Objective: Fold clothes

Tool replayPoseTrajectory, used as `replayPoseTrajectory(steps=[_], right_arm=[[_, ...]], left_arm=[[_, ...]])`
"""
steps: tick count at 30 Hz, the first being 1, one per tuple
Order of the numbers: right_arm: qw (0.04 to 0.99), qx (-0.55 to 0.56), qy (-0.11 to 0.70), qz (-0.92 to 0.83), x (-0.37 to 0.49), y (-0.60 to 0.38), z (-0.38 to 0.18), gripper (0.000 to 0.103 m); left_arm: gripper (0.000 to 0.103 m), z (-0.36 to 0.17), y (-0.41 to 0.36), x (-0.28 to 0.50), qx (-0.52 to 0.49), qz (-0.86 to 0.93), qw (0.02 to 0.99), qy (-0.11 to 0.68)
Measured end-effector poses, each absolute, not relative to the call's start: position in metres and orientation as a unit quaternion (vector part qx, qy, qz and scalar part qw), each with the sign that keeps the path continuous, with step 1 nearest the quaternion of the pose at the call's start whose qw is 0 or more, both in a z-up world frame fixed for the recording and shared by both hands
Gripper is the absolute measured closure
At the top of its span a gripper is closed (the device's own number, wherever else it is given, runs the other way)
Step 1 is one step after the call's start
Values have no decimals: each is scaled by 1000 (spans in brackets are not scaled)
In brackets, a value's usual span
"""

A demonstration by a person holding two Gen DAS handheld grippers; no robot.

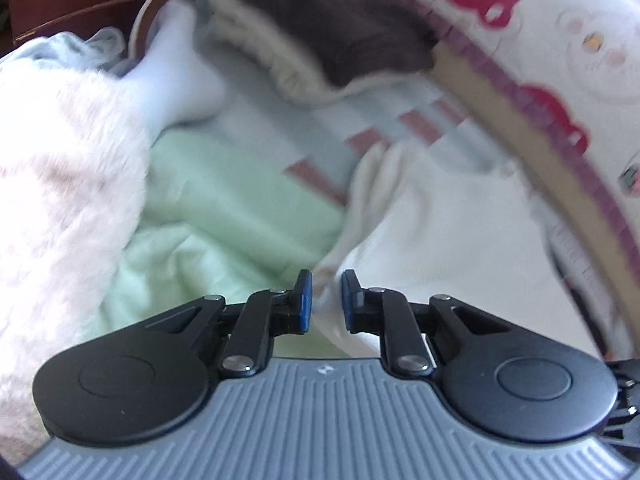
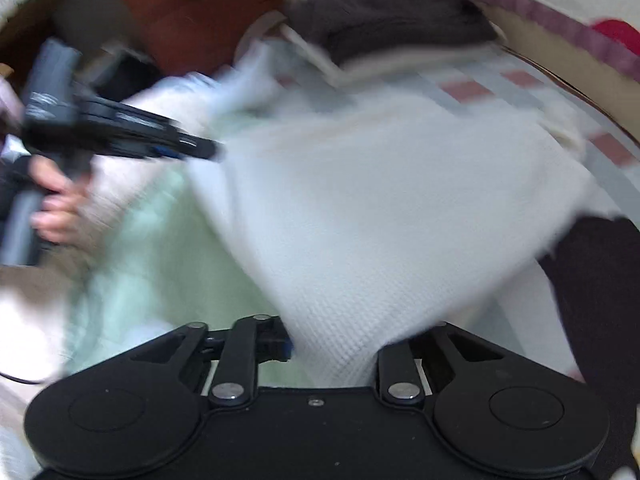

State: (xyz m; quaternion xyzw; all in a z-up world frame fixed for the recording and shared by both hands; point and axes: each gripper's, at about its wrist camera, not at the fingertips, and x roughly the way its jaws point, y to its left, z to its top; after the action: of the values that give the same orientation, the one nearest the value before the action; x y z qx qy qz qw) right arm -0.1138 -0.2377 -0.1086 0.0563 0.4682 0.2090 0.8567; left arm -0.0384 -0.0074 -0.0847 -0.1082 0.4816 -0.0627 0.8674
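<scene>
A white waffle-knit garment [image 2: 360, 208] hangs stretched between both grippers above a pale green cloth [image 1: 224, 200]. My right gripper [image 2: 336, 346] is shut on its near edge. The fabric drapes over the right finger and hides it; only the left finger [image 2: 280, 344] shows. My left gripper [image 1: 326, 300] holds a bunched edge of the same white garment [image 1: 432, 232] between its blue pads [image 1: 305, 300]. In the right wrist view, the left gripper [image 2: 200, 150] pinches the garment's far left corner, with a person's hand [image 2: 60, 208] on its handle. Both views are motion-blurred.
A folded stack with a dark brown garment [image 1: 336, 20] on cream ones [image 1: 256, 36] lies at the back. A fluffy white garment [image 1: 60, 168] lies left. A checked sheet [image 1: 400, 128] covers the bed, with a red-patterned quilt [image 1: 540, 40] and a tan edge [image 1: 500, 108] at the right.
</scene>
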Motion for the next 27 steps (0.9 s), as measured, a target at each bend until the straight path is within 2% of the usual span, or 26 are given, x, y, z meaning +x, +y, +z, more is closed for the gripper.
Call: replayPoseTrajectory(steps=[1, 4, 10, 12, 13, 14, 15, 16, 19, 21, 22, 24, 25, 27], right_arm=[[861, 71, 466, 193, -118, -237, -116, 78], [878, 140, 427, 164, -137, -240, -124, 68], [859, 297, 389, 152, -147, -271, -135, 66], [856, 308, 388, 151, -148, -273, -135, 65], [856, 308, 388, 151, -148, -273, -135, 65], [857, 301, 390, 151, -148, -271, -134, 65], [859, 289, 394, 150, -148, -268, -134, 65], [861, 281, 397, 149, -148, -266, -134, 65], [865, 277, 390, 151, -150, -267, -133, 65], [869, 275, 383, 154, -153, -267, -132, 65], [870, 274, 379, 156, -155, -267, -132, 65], [874, 272, 371, 159, -158, -267, -130, 66], [877, 262, 363, 173, -161, -267, -127, 66], [872, 238, 373, 206, -163, -264, -123, 67]], left_arm=[[92, -87, -4, -42, -101, -58, 866, 487], [92, -92, 10, -46, -114, -52, 852, 508], [88, -67, 13, -51, -117, -82, 877, 459], [86, -60, 8, -47, -124, -102, 884, 440], [77, -60, 3, -43, -126, -116, 884, 434], [61, -59, -2, -39, -127, -131, 885, 429], [55, -59, -6, -35, -129, -146, 885, 423], [52, -60, -11, -31, -131, -157, 884, 421], [52, -81, -21, -11, -120, -155, 871, 451], [60, -101, -31, -3, -88, -157, 860, 477], [80, -107, -32, -5, -89, -162, 857, 480], [87, -103, -31, -17, -73, -163, 865, 469], [94, -99, -31, -25, -55, -160, 871, 462], [98, -93, -32, -41, -8, -146, 879, 453]])
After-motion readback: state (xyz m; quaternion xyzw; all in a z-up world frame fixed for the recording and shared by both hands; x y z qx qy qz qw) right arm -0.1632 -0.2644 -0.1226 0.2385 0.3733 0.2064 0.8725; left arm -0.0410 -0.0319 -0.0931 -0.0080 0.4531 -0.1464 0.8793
